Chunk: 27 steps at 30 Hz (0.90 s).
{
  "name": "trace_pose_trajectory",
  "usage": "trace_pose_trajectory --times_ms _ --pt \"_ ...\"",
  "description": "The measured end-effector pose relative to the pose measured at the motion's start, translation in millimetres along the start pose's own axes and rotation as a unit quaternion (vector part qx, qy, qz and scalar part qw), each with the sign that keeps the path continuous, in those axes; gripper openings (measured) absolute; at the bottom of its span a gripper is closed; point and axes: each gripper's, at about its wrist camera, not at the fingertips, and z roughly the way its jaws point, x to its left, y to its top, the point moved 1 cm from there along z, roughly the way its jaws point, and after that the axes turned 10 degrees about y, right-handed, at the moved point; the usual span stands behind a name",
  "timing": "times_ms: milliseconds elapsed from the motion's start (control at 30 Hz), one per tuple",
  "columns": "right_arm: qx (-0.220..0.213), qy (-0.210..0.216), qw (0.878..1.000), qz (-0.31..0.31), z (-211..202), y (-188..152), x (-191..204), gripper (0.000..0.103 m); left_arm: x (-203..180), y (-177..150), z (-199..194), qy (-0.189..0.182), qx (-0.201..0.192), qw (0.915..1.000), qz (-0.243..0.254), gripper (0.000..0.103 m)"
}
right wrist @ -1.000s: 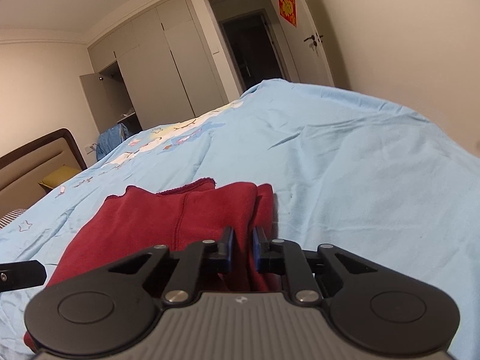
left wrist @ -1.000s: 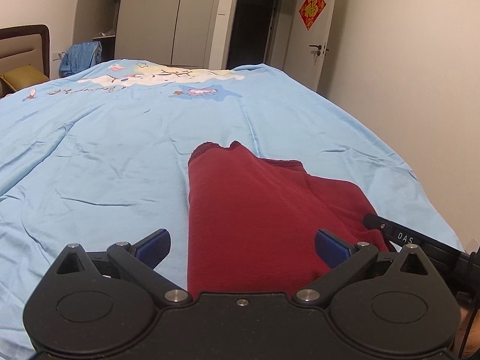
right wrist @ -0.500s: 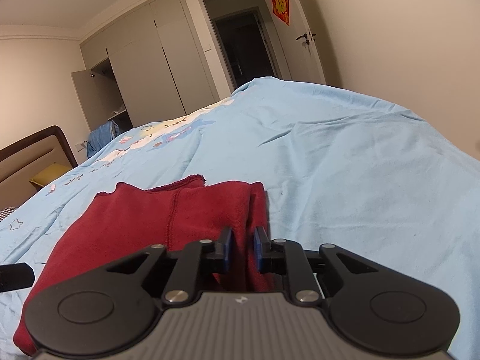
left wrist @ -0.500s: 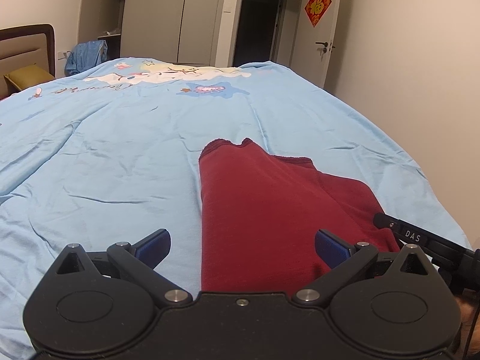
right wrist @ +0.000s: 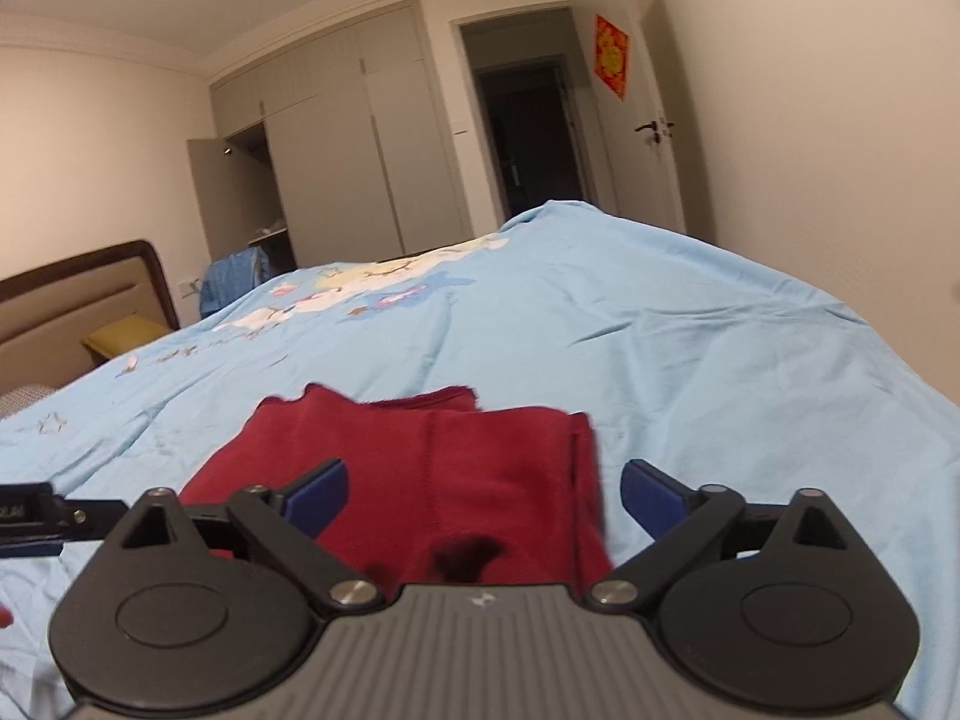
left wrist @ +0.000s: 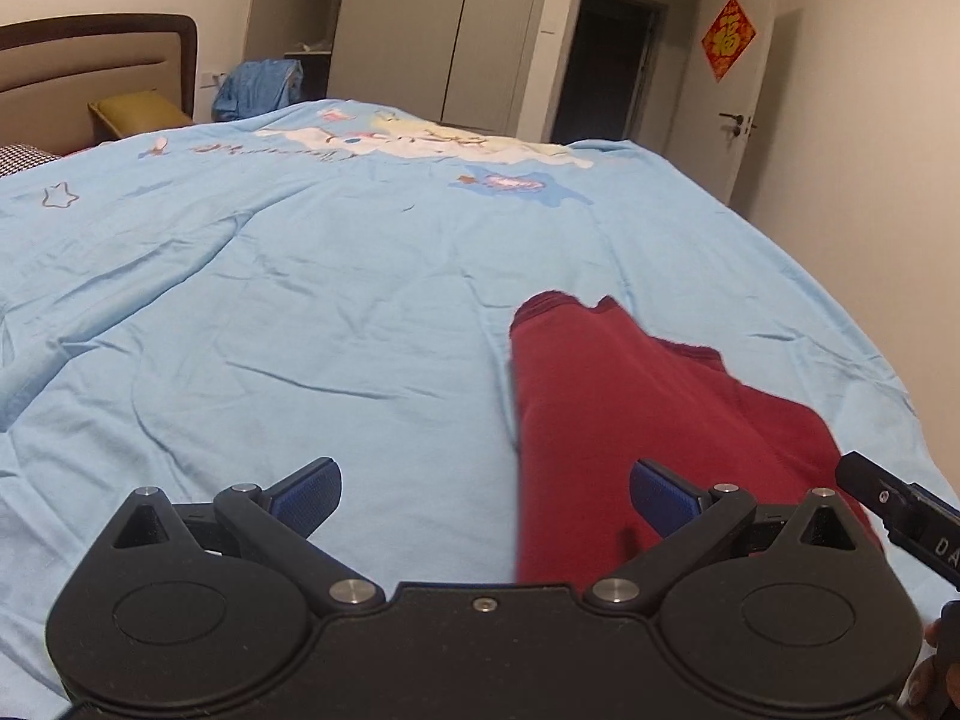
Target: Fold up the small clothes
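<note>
Ahead of the matt black plastic left gripper (left wrist: 485,489) lies a fuzzy red cloth garment (left wrist: 624,414) on smooth, lightly creased blue cotton-like bedding (left wrist: 300,312).

Red door sign (left wrist: 728,38): character 福; black bar (left wrist: 900,516) at right: "DA", rest cut off.
</note>
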Motion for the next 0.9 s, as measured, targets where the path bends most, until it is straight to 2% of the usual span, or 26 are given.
trace_pose_trajectory --times_ms 133,233,333,500,700,900 --pt "0.031 -0.053 0.998 -0.026 9.2 -14.6 4.5 0.102 -0.1 -6.3 2.7 0.008 0.015 0.9997 0.018 0.102" --pt "0.037 -0.082 0.996 0.01 3.6 -26.5 -15.1 0.103 -0.5 -11.1 3.4 0.009 0.02 0.9994 0.028 0.102" --pt "0.037 -0.074 0.996 0.046 -7.2 -37.4 -34.3 0.103 -1.0 -13.8 5.9 0.006 0.027 0.9992 0.028 0.102" --pt "0.025 -0.067 0.996 0.044 -19.8 -47.0 -34.5 0.103 -2.3 -15.3 6.3 0.009 0.029 0.9991 0.03 0.102" --pt "-0.001 -0.054 0.998 0.037 -21.7 -29.9 -30.5 0.103 -2.2 -15.9 6.2 0.013 0.031 0.9991 0.027 0.102" --pt "0.012 -0.065 0.998 0.02 0.0 -13.0 -36.5 0.103 -2.3 -15.9 4.9 0.014 0.032 0.999 0.027 0.102"
